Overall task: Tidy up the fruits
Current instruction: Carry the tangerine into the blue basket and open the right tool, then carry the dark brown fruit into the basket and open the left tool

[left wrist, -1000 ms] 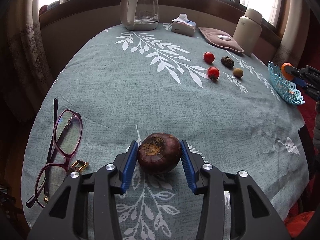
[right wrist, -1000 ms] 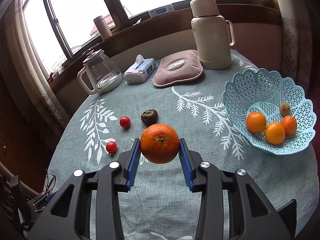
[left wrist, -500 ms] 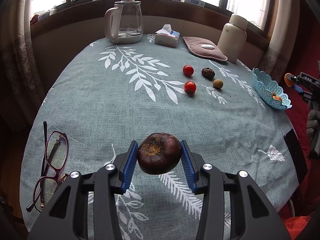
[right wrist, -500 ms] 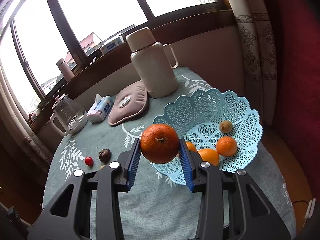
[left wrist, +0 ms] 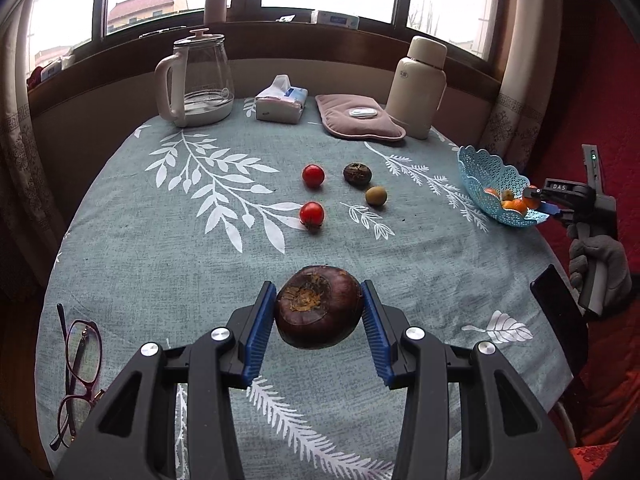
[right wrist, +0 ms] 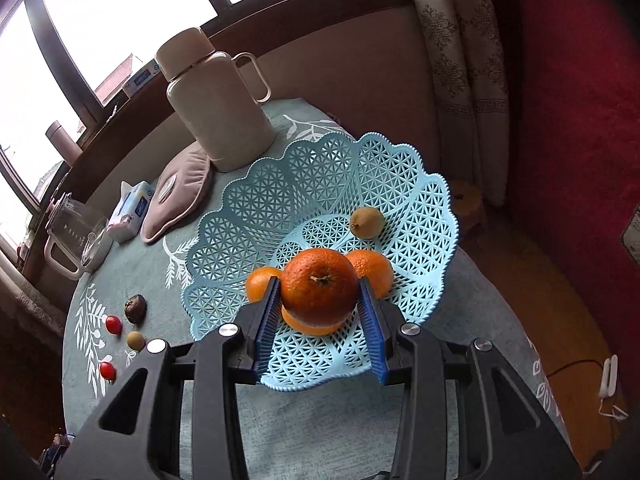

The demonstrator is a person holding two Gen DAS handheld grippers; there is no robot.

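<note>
The left gripper [left wrist: 319, 307] holds a dark round fruit [left wrist: 319, 307] between its fingers, above the table [left wrist: 160, 240] and well short of the blue basket [right wrist: 320, 200]; the right gripper [right wrist: 319, 286] grips an orange [right wrist: 319, 286] over the basket's near side, just above the oranges inside. Lower it beside them before letting go, or it may roll out; the dark fruit can follow.

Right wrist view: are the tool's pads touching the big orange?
Touching. The right wrist view shows both blue pads pressed against the big orange's sides, holding it above the basket.

Third basket orange [right wrist: 308, 326] mostly hidden under held fruit.
</note>
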